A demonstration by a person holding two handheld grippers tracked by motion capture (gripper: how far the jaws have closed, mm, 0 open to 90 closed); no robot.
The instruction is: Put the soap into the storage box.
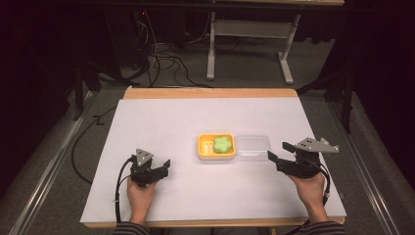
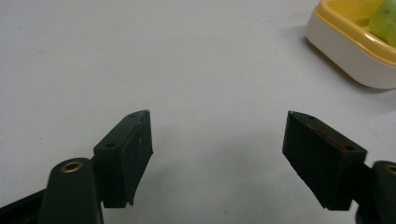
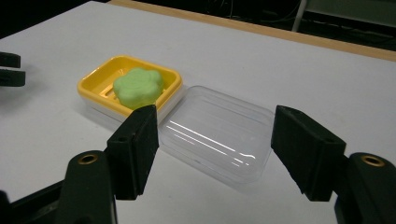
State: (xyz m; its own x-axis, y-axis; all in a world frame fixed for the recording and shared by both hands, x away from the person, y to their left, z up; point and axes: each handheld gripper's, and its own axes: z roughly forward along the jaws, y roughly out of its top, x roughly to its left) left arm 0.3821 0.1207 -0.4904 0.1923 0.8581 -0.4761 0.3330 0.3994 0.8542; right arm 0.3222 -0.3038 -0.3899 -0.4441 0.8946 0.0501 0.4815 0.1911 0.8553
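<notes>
From the high view, a yellow rectangular plastic soap dish [image 1: 216,146] holding a green flower-shaped soap [image 1: 222,143] sits mid-tabletop [image 1: 161,122], a clear plastic lid [image 1: 252,147] touching its right side. In the left gripper view, the left gripper [image 2: 217,149] hovers with fingers wide, empty. In the right gripper view, the right gripper [image 3: 215,149] spreads wide near the lid.

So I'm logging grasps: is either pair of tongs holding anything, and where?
Nothing is held. The left tongs and the right tongs are both open over the white table.

White table [image 1: 161,122], grey floor w/ cables [image 1: 166,61], desk frame [image 1: 249,29] behind.
</notes>
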